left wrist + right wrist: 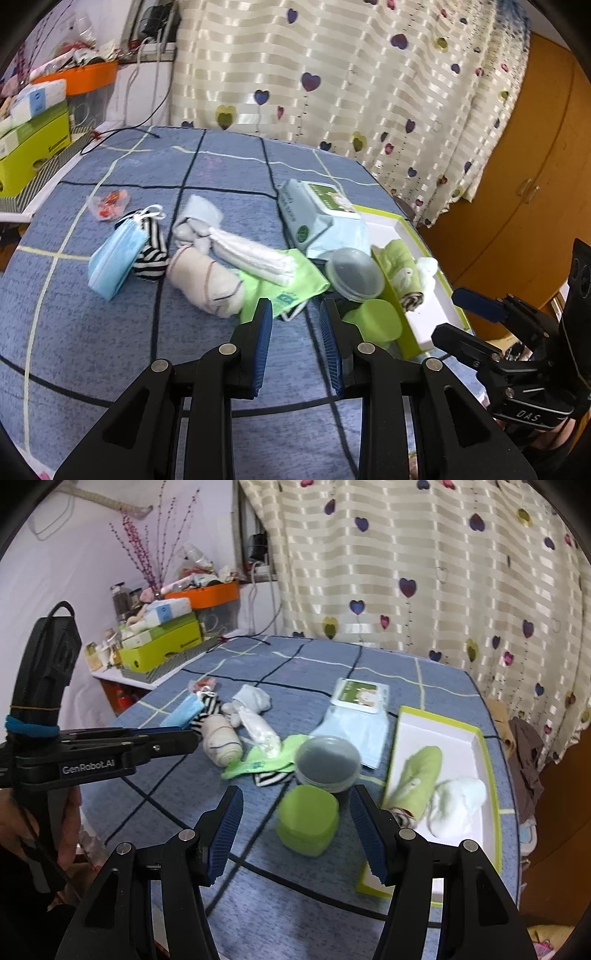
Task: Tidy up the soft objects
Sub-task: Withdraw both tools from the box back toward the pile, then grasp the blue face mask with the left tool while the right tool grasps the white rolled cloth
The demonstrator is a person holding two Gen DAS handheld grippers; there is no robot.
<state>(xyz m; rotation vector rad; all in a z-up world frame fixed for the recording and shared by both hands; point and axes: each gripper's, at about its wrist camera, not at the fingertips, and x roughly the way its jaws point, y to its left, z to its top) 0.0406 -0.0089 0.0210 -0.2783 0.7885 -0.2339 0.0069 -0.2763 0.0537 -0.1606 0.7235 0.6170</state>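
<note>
Left wrist view: the left gripper (pixel 295 308) hangs over a blue checked cloth (pixel 110 332), its jaws apart with nothing between them. At twelve o'clock from its tips a green cloth (pixel 291 282) lies under a white folded cloth (pixel 258 254). At eleven o'clock sit a rolled sock (pixel 203 284), a striped sock (pixel 149 254) and a blue mask (pixel 116 254), all touching in a row. Bare cloth spreads from seven to ten o'clock out to the table's left edge. At one o'clock a grey tub (pixel 354 273) leans by a wipes pack (pixel 321 218); at two o'clock a white tray (pixel 424 295) with green walls reaches the right edge. Right wrist view: the right gripper (pixel 295 805) has wide-open jaws either side of a green tub (pixel 308 821), not touching it. The tray at two o'clock holds a green roll (pixel 421 771) and a white bundle (pixel 458 805); open floor of the tray remains toward its far end. Bare cloth lies at six o'clock toward the near edge. A heart-print curtain (pixel 443 572) hangs close behind the far edge.
</note>
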